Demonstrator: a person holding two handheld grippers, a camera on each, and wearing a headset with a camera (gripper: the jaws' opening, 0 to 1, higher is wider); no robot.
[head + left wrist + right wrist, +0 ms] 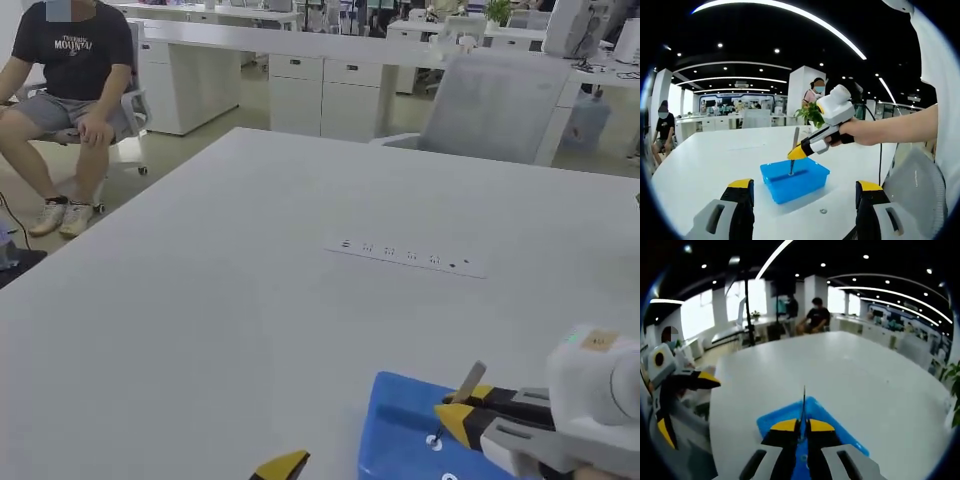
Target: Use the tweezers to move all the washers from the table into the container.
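Note:
A blue container (pixel 400 435) sits near the table's front edge, with a small washer (pixel 435 441) inside it. My right gripper (pixel 455 408) is shut on grey metal tweezers (pixel 470 381), whose tips point down into the container. In the right gripper view the jaws (pixel 803 425) clamp the tweezers (pixel 803 402) over the container (pixel 820 416). My left gripper (pixel 805 200) stands wide open and holds nothing, just short of the container (pixel 795 179). One washer (pixel 823 211) lies on the table in front of the container. A yellow tip of the left gripper (pixel 285 465) pokes in at the bottom.
A flush power strip (pixel 405 255) is set into the white table (pixel 250 300) farther back. A grey chair (pixel 500 100) stands behind the table's far edge. A person (pixel 75 70) sits at the far left, off the table.

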